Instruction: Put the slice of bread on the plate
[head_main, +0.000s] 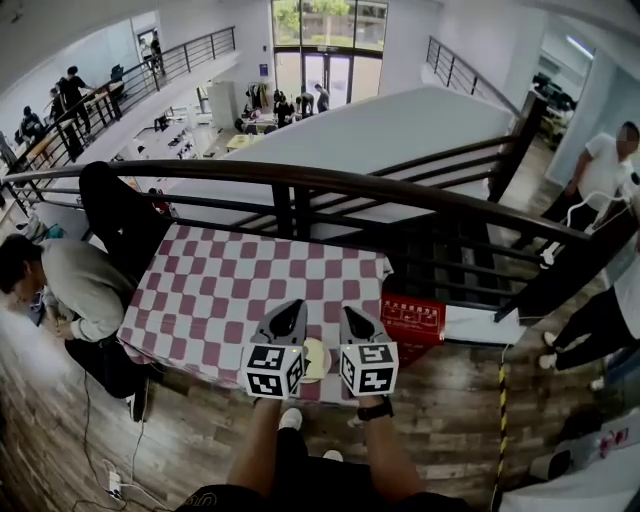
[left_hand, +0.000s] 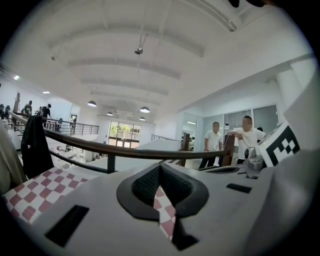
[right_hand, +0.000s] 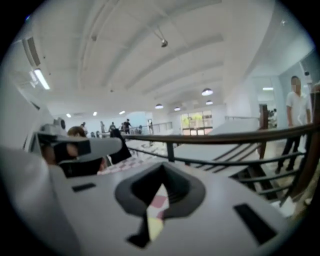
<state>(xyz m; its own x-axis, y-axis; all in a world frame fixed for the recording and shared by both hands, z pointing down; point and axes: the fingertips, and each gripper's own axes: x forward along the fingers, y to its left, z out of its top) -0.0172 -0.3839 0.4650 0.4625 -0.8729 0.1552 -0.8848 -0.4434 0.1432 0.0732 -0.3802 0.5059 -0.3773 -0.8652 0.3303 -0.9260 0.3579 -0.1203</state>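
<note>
My left gripper (head_main: 296, 306) and right gripper (head_main: 348, 313) hang side by side over the near edge of the desk (head_main: 225, 285), which has a red-and-white checked cloth. On both, the fingers (left_hand: 145, 182) are pressed together at the tips, pinching nothing. Between the 2 marker cubes a pale yellow plate (head_main: 318, 358) peeks out on the desk below. Most of it is covered, so I cannot tell whether the slice of bread lies on it. A dark railing (head_main: 300, 182) runs beyond the desk.

pale yellow round plate (head_main: 317, 360): largely covered by the left gripper (head_main: 296, 306) and right gripper (head_main: 349, 312)
red rectangular box (head_main: 412, 318): print too small to read
</note>
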